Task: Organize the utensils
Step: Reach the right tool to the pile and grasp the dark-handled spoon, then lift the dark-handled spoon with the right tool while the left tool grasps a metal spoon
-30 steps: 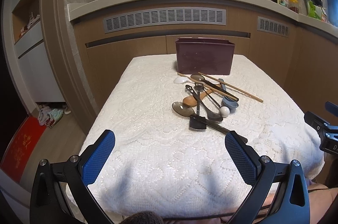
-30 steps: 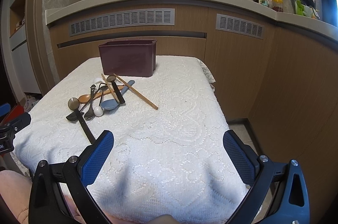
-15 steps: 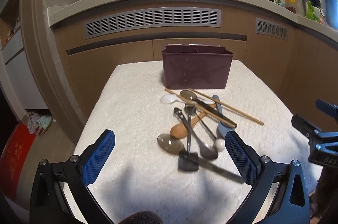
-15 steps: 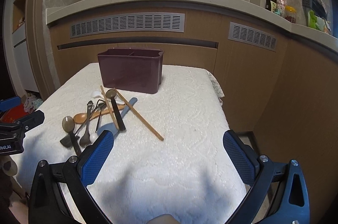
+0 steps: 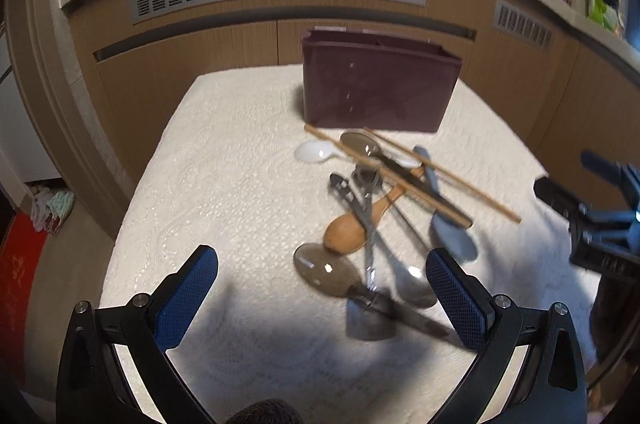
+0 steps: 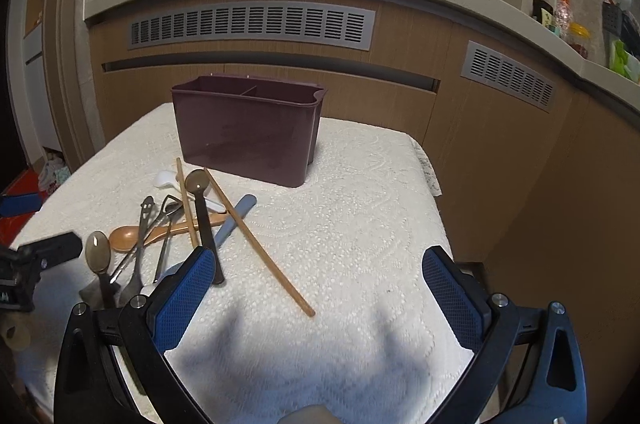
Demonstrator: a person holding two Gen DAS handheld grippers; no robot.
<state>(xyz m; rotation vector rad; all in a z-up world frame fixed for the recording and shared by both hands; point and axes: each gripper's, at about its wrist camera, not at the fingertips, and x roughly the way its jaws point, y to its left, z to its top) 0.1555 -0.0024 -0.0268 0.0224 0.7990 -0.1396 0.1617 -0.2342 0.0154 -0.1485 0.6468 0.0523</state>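
Observation:
A dark purple utensil holder (image 5: 378, 85) (image 6: 248, 131) stands at the back of the table, its inside split into compartments. In front of it lies a loose pile: a wooden spoon (image 5: 352, 228) (image 6: 132, 236), two chopsticks (image 5: 444, 173) (image 6: 260, 244), a white spoon (image 5: 314, 150), a grey-blue spoon (image 5: 450, 232), metal spoons (image 5: 362, 199) and translucent brown spoons (image 5: 326, 274) (image 6: 97, 256). My left gripper (image 5: 320, 300) is open just above the near end of the pile. My right gripper (image 6: 318, 298) is open over the cloth, right of the pile.
The table wears a white lace cloth (image 5: 224, 191) (image 6: 360, 207). Wooden cabinets with vent grilles (image 6: 248, 23) stand close behind and to the right. The right gripper shows at the right edge of the left wrist view (image 5: 600, 224). The floor drops away on the left.
Both grippers have moved forward and down toward the table. The pile now lies between the left gripper's fingers. Both stay open; no utensil has moved.

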